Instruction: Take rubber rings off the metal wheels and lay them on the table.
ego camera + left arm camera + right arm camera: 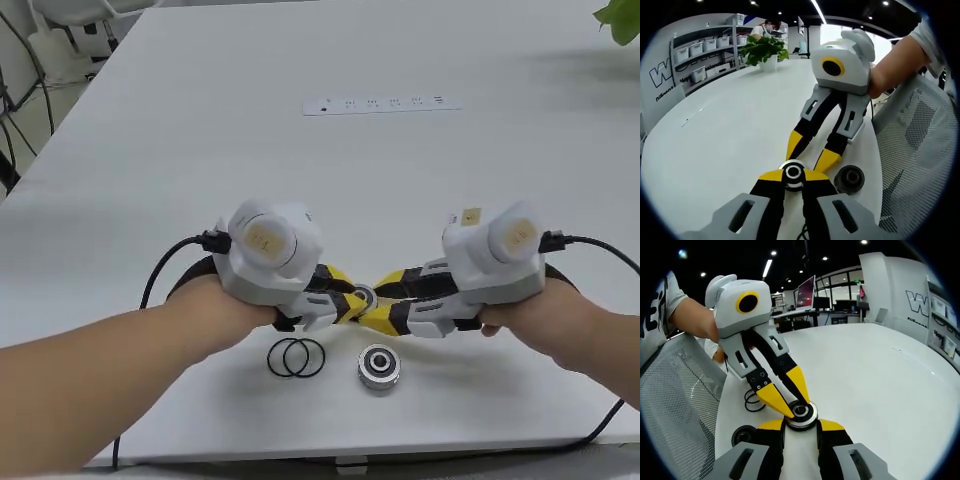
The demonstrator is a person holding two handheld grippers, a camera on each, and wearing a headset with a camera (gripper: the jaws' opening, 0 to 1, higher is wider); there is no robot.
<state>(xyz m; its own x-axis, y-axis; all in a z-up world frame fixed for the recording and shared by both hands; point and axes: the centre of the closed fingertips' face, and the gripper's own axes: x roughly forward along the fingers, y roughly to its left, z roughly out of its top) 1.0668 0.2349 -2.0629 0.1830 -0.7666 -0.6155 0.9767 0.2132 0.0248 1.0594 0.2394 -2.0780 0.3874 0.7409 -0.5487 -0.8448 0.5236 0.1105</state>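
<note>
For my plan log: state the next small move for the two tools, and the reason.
Probably ease the left tool and right tool apart to work a ring off the metal wheel they both grip over the table; two rubber rings already lie there.

Two hand-held tools are pictured at a workbench: the left gripper (347, 302) and the right gripper (386, 302) are each housed in a rounded white shell with a faint yellow mark on its round end cap. Pale grey slotted links are tipped with black-and-yellow jaws. A black cable (170, 262) is plugged into the left shell and a second cable (600, 247) into the right, where a small yellow label (470, 215) is fixed. A light short sleeve (662, 297) with dark lettering is worn.
</note>
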